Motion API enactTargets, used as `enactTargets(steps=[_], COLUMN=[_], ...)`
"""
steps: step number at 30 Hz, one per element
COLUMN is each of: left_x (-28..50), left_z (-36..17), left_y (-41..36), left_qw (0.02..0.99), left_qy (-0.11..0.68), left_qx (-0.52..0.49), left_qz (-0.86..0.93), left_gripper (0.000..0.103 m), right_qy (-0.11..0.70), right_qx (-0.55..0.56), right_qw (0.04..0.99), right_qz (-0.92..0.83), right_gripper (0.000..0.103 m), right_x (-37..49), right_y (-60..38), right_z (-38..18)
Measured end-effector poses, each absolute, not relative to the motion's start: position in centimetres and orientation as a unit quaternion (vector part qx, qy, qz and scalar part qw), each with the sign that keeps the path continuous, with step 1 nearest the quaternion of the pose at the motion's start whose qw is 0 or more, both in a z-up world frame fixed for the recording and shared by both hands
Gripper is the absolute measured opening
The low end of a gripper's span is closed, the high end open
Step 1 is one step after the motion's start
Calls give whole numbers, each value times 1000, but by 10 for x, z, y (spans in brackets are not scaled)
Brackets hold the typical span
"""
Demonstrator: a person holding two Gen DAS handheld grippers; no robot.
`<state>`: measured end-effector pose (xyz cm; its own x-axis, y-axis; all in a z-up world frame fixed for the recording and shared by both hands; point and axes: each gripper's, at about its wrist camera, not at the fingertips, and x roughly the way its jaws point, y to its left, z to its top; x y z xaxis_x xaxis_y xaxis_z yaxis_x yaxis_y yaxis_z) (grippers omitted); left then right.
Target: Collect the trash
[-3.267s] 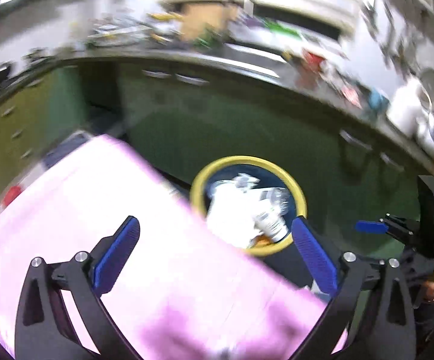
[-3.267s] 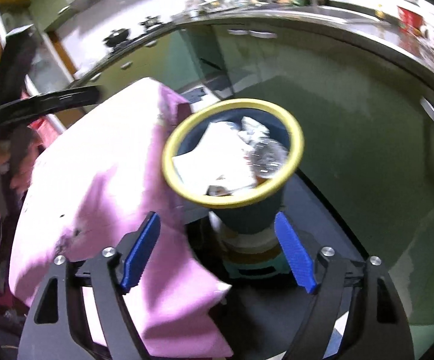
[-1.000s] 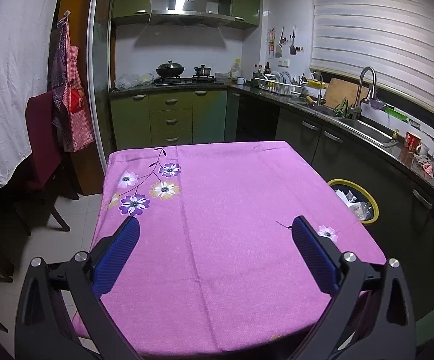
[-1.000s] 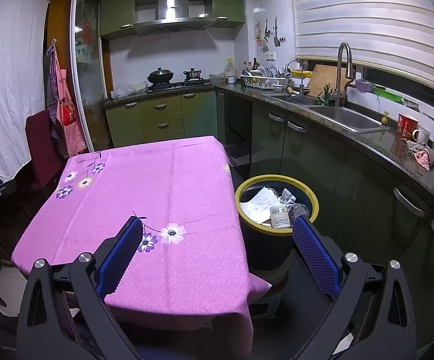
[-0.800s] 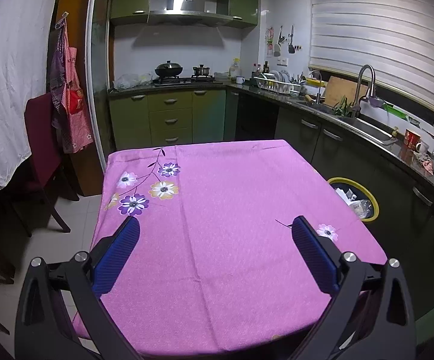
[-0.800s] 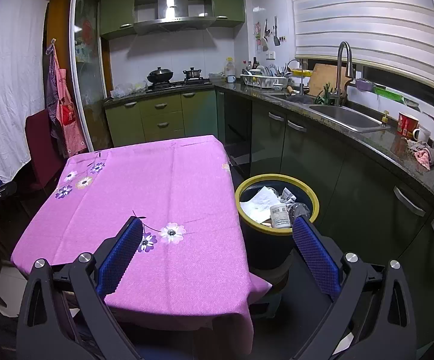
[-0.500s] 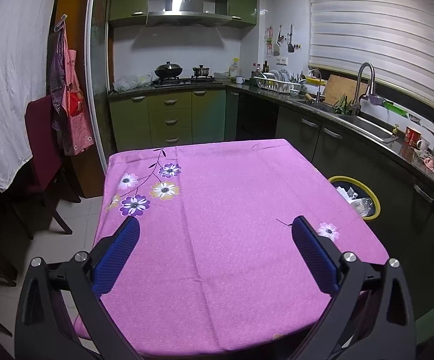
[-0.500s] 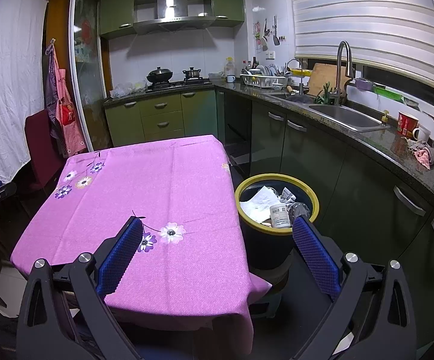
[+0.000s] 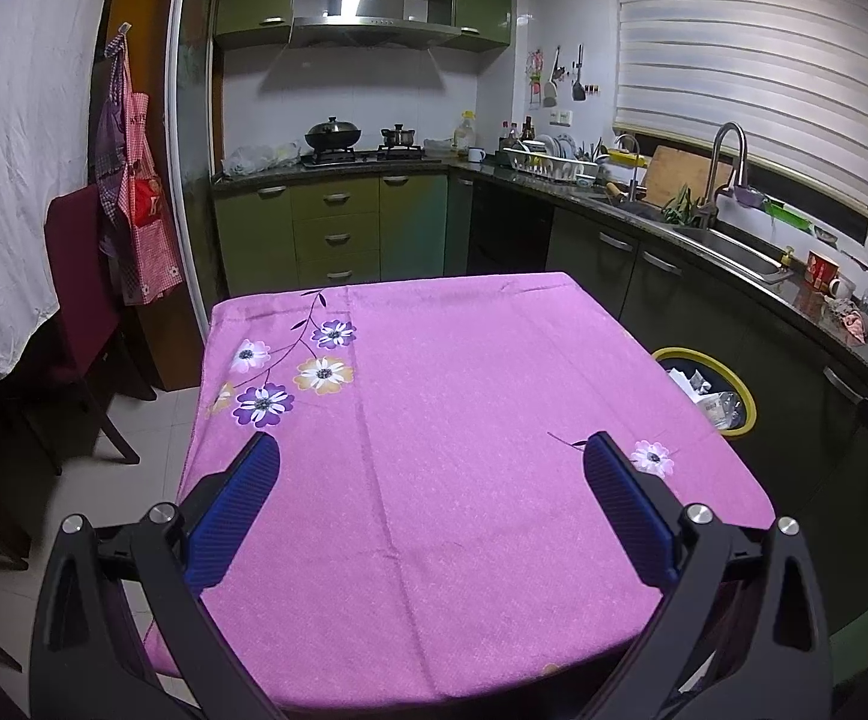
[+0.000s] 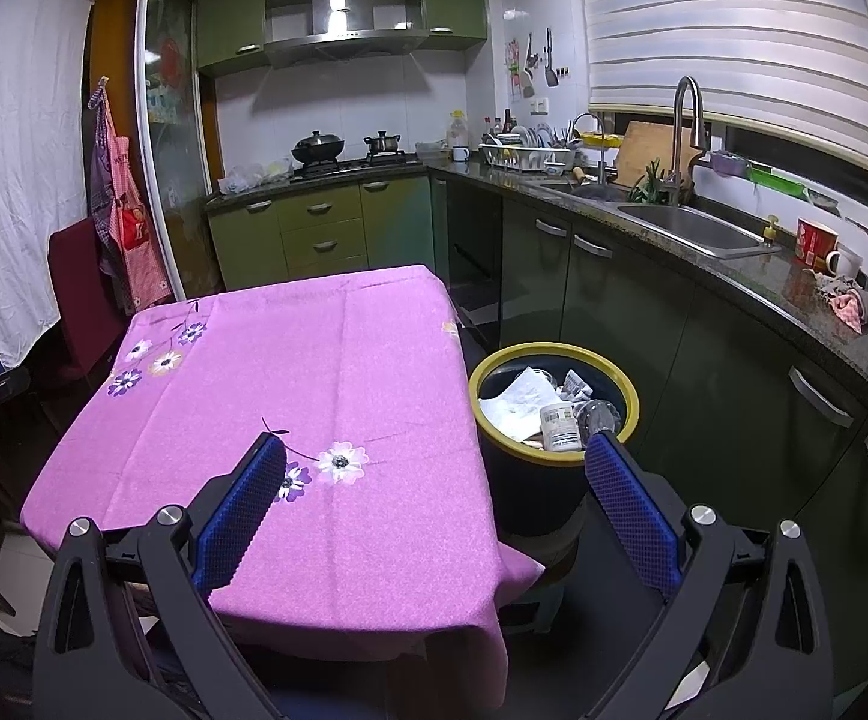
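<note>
Several pieces of trash (image 10: pixel 518 405) lie inside the bin (image 10: pixel 631 399), a dark round container with a yellow rim: crumpled white paper, a small white labelled jar (image 10: pixel 559 427) and some clear plastic. The bin stands on the floor just beside the right edge of the desk, between it and the dark lower cabinets (image 10: pixel 626 300). In the left wrist view the same bin (image 9: pixel 747 402) peeks out past the desk's right edge.

A pink cloth (image 9: pixel 464 396) printed with flowers covers the desk (image 10: pixel 326 372); nothing lies on it.

Both grippers hover near the desk's near edge with nothing between their blue pads. The left gripper (image 9: pixel 431 468) has its fingers spread wide over the cloth. The right gripper (image 10: pixel 434 471) likewise has its fingers spread wide, one over the cloth, the other in front of the bin.

Along the far wall run green cabinets, a stove with a wok (image 9: pixel 333 135) and a range hood (image 9: pixel 374 30); a sink (image 10: pixel 686 228) with a tall faucet sits under the window blinds. A dark red chair (image 9: pixel 77 294) stands left of the desk.
</note>
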<state>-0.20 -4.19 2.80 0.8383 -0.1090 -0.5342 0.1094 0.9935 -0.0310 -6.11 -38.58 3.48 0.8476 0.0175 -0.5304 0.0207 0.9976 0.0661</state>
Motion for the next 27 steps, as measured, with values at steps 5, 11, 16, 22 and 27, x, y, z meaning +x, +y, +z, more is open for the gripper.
enactTargets(steps=[5, 11, 16, 22, 27], left_x=[-2, -1, 0, 0, 1], left_z=[27, 23, 23, 23, 22], left_y=[-41, -41, -41, -40, -40], left_qw=[958, 956, 956, 956, 956], left_qy=[280, 285, 286, 286, 287], left_qx=[0, 1, 1, -4, -2], left_qz=[-63, -63, -63, -67, -65], left_gripper=[97, 97, 97, 97, 97], right_qy=[278, 279, 280, 283, 287], right_qx=[37, 37, 38, 38, 38], right_qw=[960, 960, 959, 958, 957], right_qz=[1, 4, 5, 7, 9], right_gripper=[98, 98, 98, 98, 98], right_x=[-59, -58, -56, -53, -51], right_y=[-386, -386, -386, -386, -385], right_z=[33, 32, 31, 28, 26])
